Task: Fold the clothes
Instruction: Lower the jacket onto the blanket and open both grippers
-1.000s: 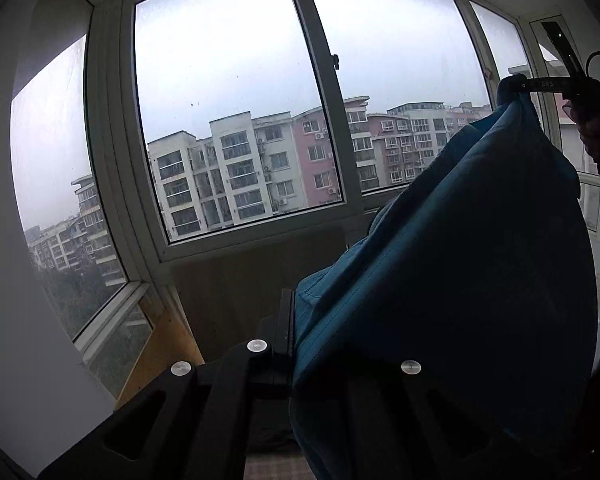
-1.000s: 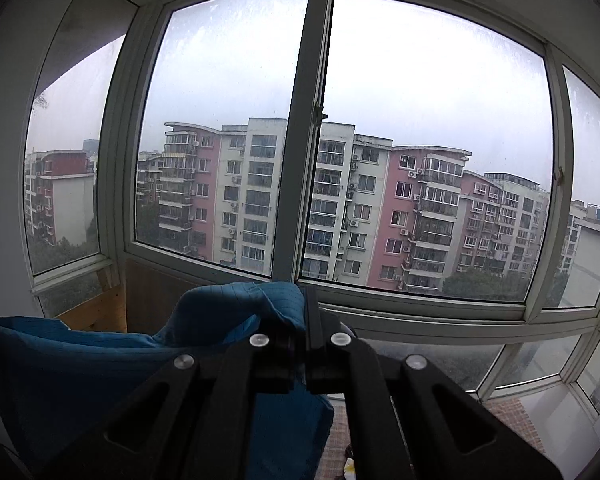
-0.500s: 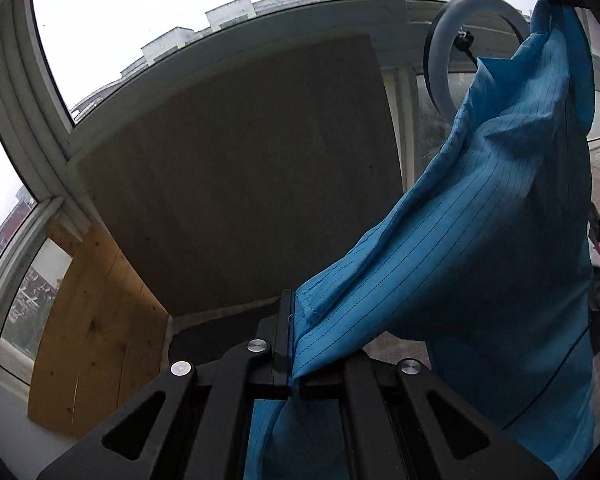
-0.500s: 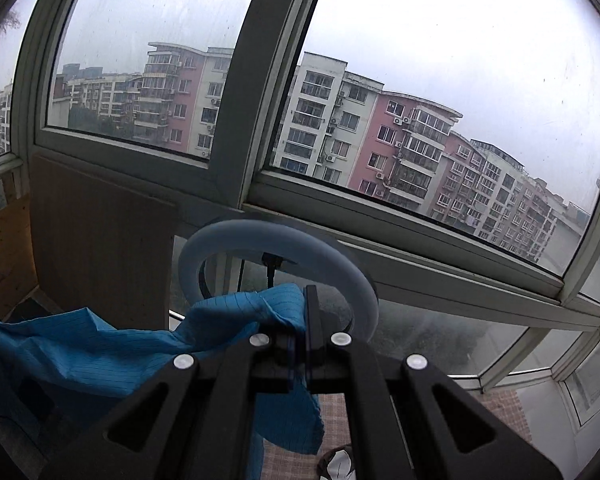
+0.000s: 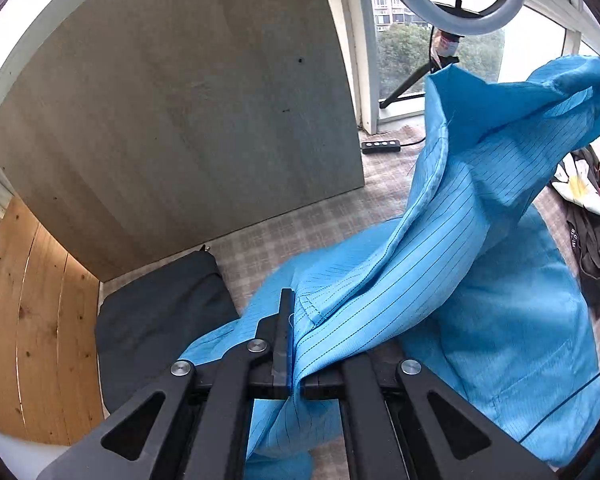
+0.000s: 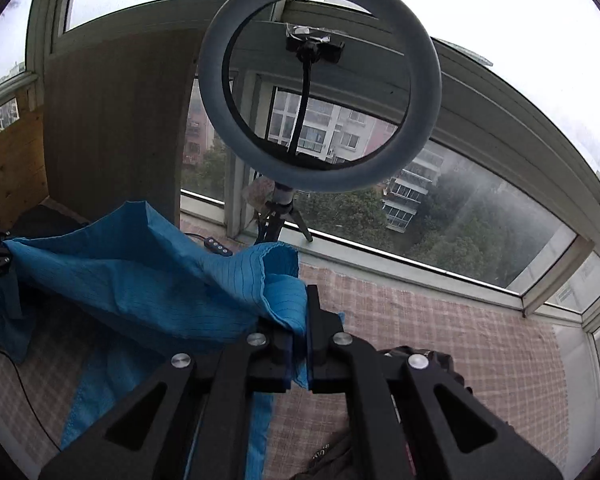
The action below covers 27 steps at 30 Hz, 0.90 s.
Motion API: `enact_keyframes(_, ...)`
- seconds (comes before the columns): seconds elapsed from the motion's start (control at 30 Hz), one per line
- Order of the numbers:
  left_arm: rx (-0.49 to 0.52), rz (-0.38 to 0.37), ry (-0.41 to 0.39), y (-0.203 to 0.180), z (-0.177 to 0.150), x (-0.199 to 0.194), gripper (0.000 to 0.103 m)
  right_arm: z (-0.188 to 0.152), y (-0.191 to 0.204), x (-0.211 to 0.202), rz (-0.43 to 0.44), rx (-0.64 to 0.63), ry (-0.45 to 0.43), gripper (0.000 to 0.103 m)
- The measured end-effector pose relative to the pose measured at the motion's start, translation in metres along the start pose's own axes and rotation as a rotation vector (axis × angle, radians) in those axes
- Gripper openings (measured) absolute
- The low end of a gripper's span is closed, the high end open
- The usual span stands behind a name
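Two grippers share one blue pinstriped garment [image 5: 440, 264]: the left gripper [image 5: 290, 344] is pressed together on a hemmed edge, and the right gripper [image 6: 300, 344] pinches another edge. From the left tool the cloth's long axis climbs toward two o'clock, its lower part draping onto the checked mat [image 5: 284, 236]. A dark folded garment [image 5: 160, 320] lies at nine o'clock, a ring light [image 6: 320, 108] at twelve.

Bright blue garment [image 5: 440, 280] with thin dark pinstripes; checked pinkish-grey mat [image 6: 440, 320]; black tongs [image 5: 290, 340].
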<state>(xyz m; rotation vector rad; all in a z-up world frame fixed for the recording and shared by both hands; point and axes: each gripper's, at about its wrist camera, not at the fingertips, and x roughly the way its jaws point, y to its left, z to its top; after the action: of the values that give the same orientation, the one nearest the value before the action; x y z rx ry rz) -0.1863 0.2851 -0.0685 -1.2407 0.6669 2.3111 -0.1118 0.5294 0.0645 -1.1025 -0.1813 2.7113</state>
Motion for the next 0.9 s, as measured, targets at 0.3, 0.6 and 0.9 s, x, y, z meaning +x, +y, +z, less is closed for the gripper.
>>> enact_keyframes(0.3, -0.11, 0.03, 0.074, 0.015, 0.045, 0.061, 0.002, -0.008, -0.058, 0.092, -0.014, 0.201, 0.094, 0.004)
enact_keyframes(0.6, -0.177, 0.082, 0.187, 0.029, 0.07, 0.107, 0.009, -0.001, -0.082, 0.116, 0.203, 0.274, 0.204, 0.023)
enact_keyframes(0.9, -0.149, -0.053, 0.109, 0.051, 0.04, 0.041, 0.024, -0.053, -0.075, -0.025, 0.435, 0.172, 0.025, 0.029)
